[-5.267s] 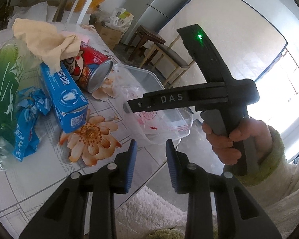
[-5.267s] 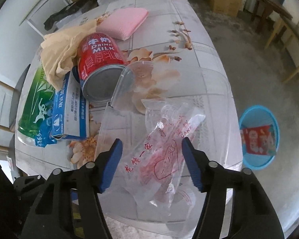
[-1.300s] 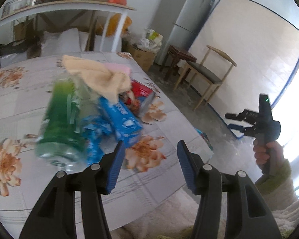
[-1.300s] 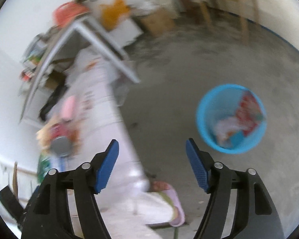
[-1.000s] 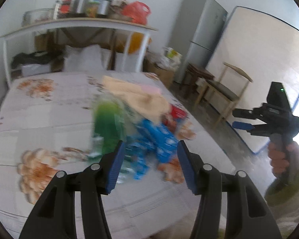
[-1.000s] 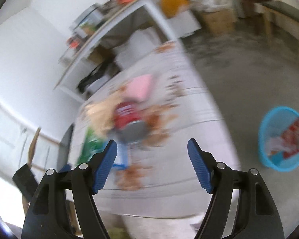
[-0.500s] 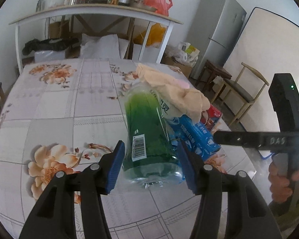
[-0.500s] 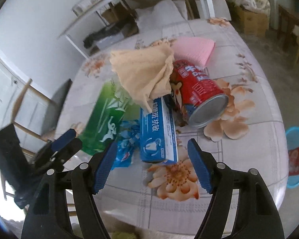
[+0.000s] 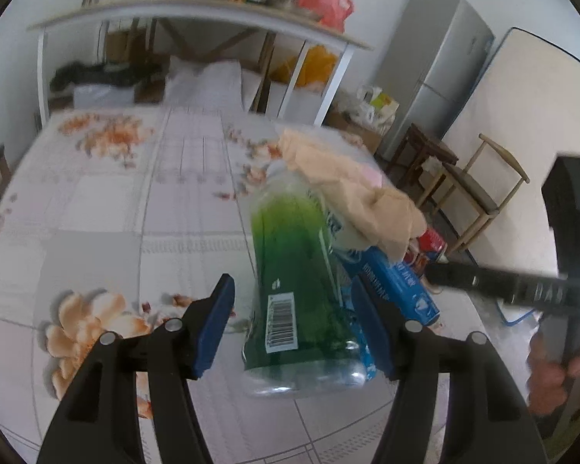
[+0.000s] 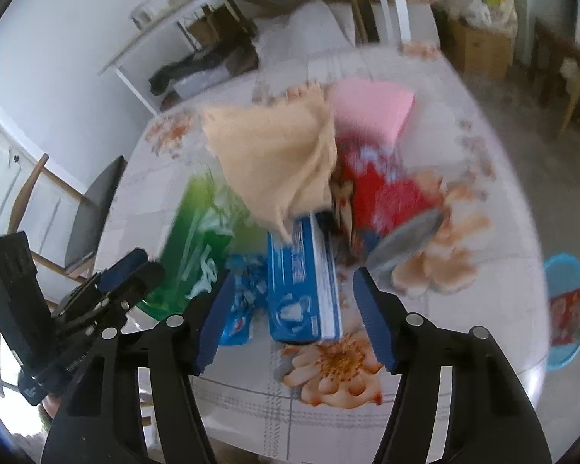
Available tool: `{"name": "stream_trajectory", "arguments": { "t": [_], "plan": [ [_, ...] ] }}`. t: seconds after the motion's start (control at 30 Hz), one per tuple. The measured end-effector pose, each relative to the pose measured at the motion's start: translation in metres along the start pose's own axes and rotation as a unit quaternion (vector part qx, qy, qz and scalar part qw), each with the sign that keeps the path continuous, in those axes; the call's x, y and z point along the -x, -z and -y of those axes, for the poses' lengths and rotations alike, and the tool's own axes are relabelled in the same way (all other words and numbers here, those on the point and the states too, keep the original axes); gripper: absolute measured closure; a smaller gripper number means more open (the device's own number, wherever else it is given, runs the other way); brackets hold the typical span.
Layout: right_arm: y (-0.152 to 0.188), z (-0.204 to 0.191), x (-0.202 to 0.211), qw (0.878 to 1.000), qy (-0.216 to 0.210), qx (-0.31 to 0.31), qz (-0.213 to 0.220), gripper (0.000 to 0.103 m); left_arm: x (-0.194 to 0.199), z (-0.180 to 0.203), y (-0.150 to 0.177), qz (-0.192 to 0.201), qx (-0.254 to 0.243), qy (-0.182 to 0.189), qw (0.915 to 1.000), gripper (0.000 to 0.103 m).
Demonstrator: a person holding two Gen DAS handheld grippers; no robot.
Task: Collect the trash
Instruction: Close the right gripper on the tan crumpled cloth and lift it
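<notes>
Clutter crowds the table's point(image 9: 96, 208) right side; its left lies bare.

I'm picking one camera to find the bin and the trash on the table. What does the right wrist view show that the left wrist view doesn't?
Only the right wrist view shows the blue basket on the floor with a red packet inside, and the whole pink sponge. Only the left wrist view shows the fridge and the green pack's barcode. Both show the green pack, the blue box, the beige cloth, the red can and the floral table.
</notes>
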State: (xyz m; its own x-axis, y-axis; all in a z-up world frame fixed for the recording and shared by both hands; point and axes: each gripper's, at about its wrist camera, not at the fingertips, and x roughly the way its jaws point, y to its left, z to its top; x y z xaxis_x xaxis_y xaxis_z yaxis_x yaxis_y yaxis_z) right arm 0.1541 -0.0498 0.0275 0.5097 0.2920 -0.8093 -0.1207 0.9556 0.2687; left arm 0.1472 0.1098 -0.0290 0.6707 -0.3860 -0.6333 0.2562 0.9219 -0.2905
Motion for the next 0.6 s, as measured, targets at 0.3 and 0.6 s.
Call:
{"name": "stream_trajectory", "arguments": {
  "t": [0.3,0.6],
  "plan": [
    [-0.074,-0.011,-0.028,0.995,-0.014,0.101,-0.016,0.029,0.011,0.027,0.001,0.026,-0.051,0.031,0.9979,0.042],
    [-0.099,-0.029,-0.097,0.967,-0.022,0.238,-0.089,0.022,0.014,0.043,0.002,0.027,-0.074,0.067,0.9946,0.042]
  ]
}}
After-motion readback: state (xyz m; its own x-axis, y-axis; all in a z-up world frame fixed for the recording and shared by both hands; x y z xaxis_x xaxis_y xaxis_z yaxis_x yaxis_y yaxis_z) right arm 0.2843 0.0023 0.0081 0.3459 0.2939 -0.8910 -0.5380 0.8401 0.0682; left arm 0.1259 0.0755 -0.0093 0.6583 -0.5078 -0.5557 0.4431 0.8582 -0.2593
